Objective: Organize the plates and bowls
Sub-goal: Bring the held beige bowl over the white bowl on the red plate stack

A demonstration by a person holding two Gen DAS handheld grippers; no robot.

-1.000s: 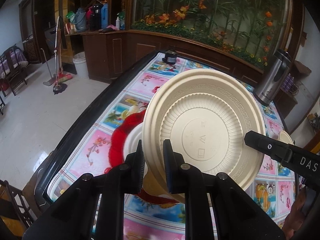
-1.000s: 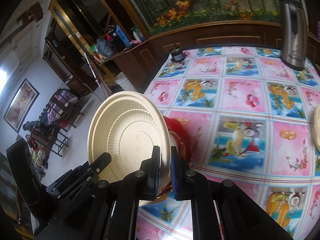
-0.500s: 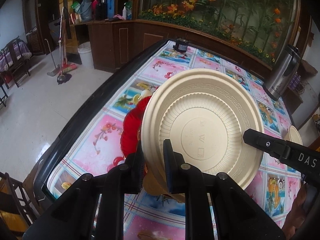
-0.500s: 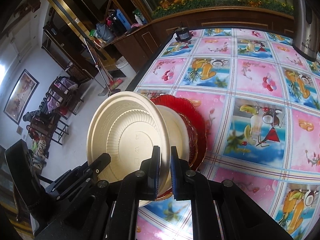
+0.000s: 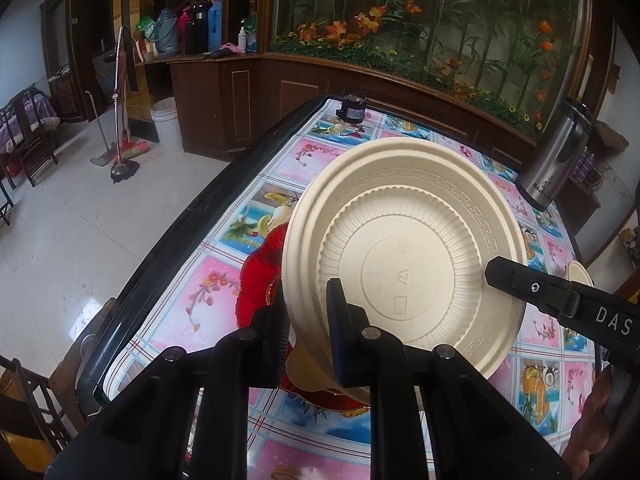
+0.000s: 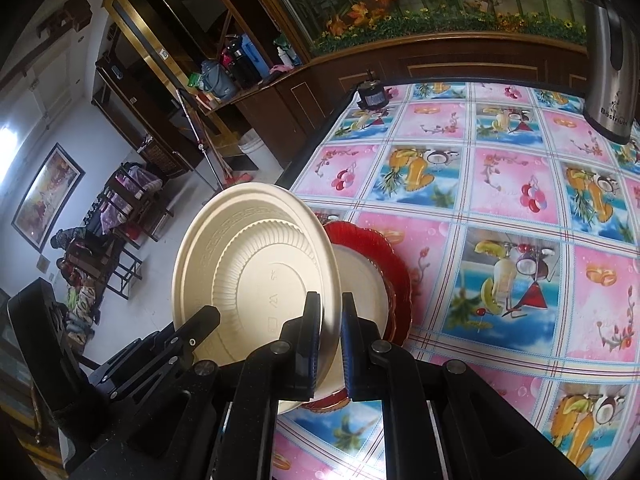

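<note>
Patterned table spreads ahead of both grippers. Red plate lies on it just past the fingertips, a pale dish on top. Cream plate is held on edge above them, underside facing the cameras: left gripper clamps one rim, right gripper the opposite rim.

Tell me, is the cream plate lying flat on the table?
No, the cream plate is held up on edge, tilted above the red plate.

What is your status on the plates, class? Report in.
Left gripper and right gripper both clamp the cream plate, tilted above the red plate. Nothing in the way.
</note>
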